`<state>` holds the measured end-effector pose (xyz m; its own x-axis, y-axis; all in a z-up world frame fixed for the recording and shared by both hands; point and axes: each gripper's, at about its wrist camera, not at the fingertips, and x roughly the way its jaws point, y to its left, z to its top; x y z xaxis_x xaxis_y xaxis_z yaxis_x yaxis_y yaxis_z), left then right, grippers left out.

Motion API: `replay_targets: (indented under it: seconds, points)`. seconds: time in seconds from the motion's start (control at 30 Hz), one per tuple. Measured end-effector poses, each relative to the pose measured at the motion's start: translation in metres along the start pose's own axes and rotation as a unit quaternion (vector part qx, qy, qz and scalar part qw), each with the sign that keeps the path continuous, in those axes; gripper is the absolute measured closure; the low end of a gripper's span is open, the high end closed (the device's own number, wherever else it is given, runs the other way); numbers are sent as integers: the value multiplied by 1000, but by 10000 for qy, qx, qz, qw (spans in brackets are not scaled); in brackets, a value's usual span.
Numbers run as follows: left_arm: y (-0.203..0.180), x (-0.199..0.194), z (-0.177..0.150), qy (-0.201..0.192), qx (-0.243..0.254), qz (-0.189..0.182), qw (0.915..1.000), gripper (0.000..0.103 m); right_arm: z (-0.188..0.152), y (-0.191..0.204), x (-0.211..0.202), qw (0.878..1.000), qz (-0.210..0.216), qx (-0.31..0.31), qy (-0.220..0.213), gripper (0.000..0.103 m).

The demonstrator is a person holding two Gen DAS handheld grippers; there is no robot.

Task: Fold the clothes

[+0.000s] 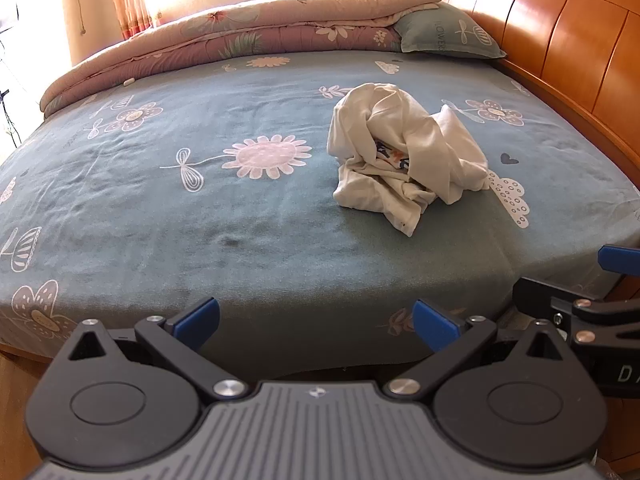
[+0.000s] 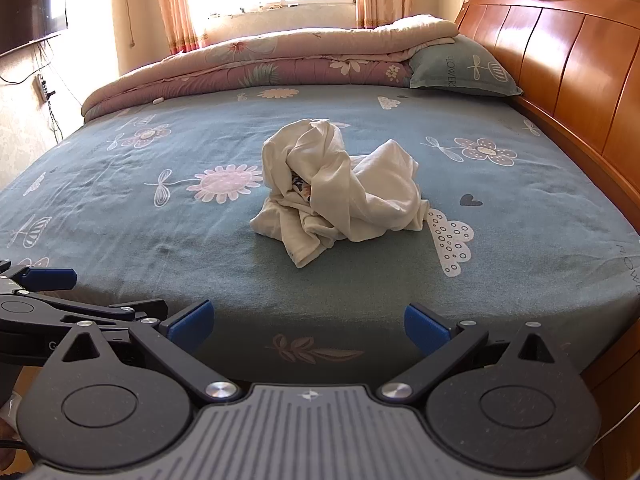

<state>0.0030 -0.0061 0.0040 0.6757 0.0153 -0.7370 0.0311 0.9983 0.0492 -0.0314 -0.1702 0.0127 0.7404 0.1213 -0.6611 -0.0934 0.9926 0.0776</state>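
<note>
Lying crumpled in a heap, the white garment [image 2: 340, 196] sits on the blue floral bed sheet [image 2: 160, 220], toward 12 o'clock in the right wrist view and 1 o'clock in the left. A printed patch shows inside the folds. Nothing is folded yet; the step in hand looks like reach and spread. Best move is probably to pick two outer edges, not the bunched middle, and lift apart to flatten. Left tongs [image 1: 316, 326] are spread wide and empty, and right tongs [image 2: 308, 326] likewise, both hanging at the near bed edge, well apart from the cloth. Quilt [image 2: 260, 60] and pillow [image 2: 460, 68] lie beyond, by the headboard [image 2: 560, 40].
</note>
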Motion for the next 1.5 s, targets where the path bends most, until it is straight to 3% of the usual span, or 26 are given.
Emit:
replay_targets:
  seconds: [0.4, 0.87, 1.5]
  points:
    - [-3, -3, 5, -81, 146, 36, 9999, 1, 3, -4, -2, 9999, 73, 96, -81, 0]
    - [0, 10, 5, 90, 78, -8, 9999, 1, 4, -2, 11, 9998, 154, 57, 85, 0]
    - [7, 58, 50, 389, -46, -28, 9992, 1, 47, -4, 58, 9988, 196, 26, 443, 0]
